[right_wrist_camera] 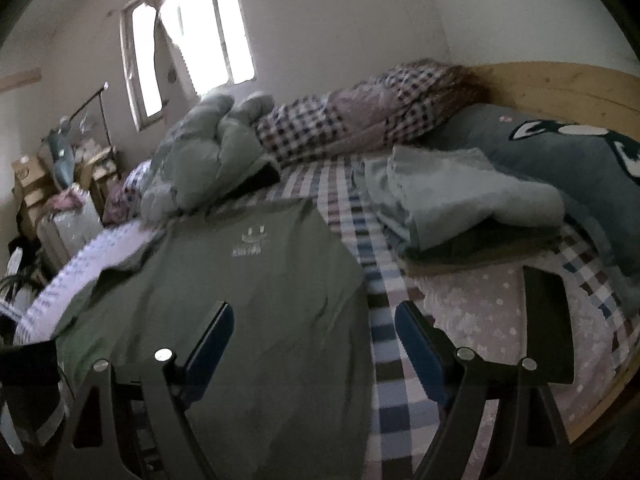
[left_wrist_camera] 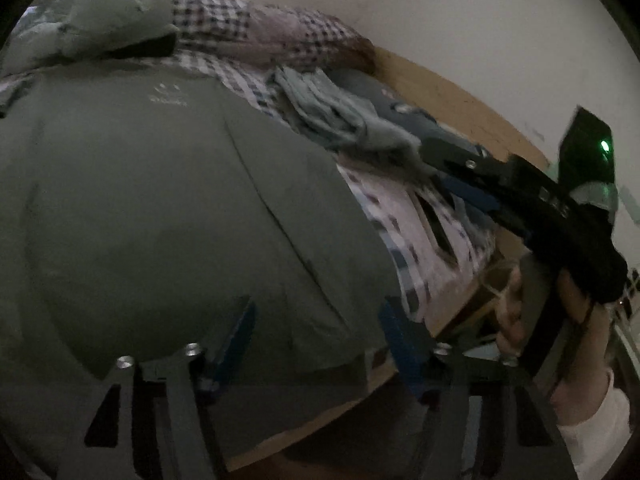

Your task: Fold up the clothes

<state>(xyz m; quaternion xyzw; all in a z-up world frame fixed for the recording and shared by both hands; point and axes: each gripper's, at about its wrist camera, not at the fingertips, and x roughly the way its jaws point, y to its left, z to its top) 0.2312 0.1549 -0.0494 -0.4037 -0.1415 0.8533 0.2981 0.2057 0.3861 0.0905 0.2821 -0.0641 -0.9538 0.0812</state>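
Grey-green T-shirt (right_wrist_camera: 256, 280) lies spread flat on the bed, logo side up; small white logo (right_wrist_camera: 250, 242) on the chest. It covers the checked bedsheet (right_wrist_camera: 384, 344) from about 6 o'clock up to centre in the right wrist view, and fills the left and centre of the left wrist view (left_wrist_camera: 160, 200).

Left gripper (left_wrist_camera: 316, 344): blue-padded fingers (left_wrist_camera: 236, 340) at 6 o'clock in its own view, low over the shirt's near hem. Jaws apart at a middling gap, nothing pinched between them; shirt cloth lies under both pads. Whether the pads touch the cloth, cannot tell.

Right gripper (right_wrist_camera: 314, 340): jaws wide, empty. Left finger over the shirt's right edge, right finger over the checked sheet. In the left wrist view the same gripper (left_wrist_camera: 452, 172) comes in from 3 o'clock, held by a hand (left_wrist_camera: 516, 312) in a white sleeve (left_wrist_camera: 596, 420), a green light (left_wrist_camera: 604, 146) on its body.

Around the shirt: folded pale teal clothes (right_wrist_camera: 460, 200) at 2 o'clock, a dark blue-grey pillow (right_wrist_camera: 560, 160) with a white print beyond them. Rolled checked quilt (right_wrist_camera: 360, 112) along the wall at 12 o'clock, puffy pale green duvet (right_wrist_camera: 212, 160) at 10 o'clock. Wooden bed frame (right_wrist_camera: 560, 84) at 2 o'clock. Bright window (right_wrist_camera: 192, 40) at 11 o'clock; cardboard boxes (right_wrist_camera: 32, 184) and clutter at 9 o'clock. Picture dim, some motion blur.
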